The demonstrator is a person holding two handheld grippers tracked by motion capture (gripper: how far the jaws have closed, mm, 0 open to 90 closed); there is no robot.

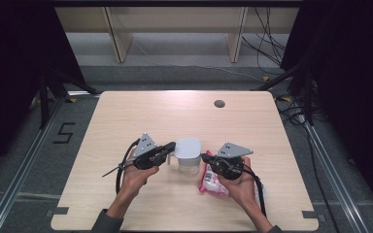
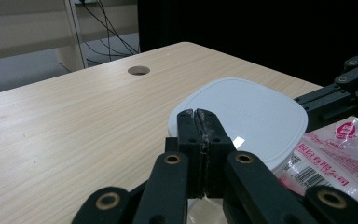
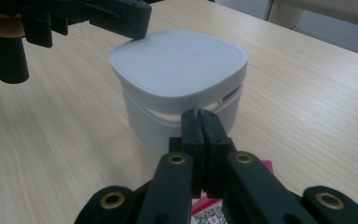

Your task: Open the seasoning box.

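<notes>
Two grippers flank white lidded container (image 1: 188, 156) at table (image 1: 126, 111) middle. Left gripper (image 1: 171, 145): jaws closed, empty, tips touching container's lid edge on left. Right gripper (image 1: 205, 157): jaws closed, empty, tips just beside container's right wall. Pink-white packet (image 1: 210, 182) lies right of container, under right gripper.

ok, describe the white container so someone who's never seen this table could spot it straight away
On the light wooden table, look at the near middle, between the left gripper and the right gripper. The container sits there, a squat tub with a rounded-square white lid. Its neighbour, a pink and white packet lying flat beside it, is soft and printed; the container is plain, rigid and upright.
</notes>
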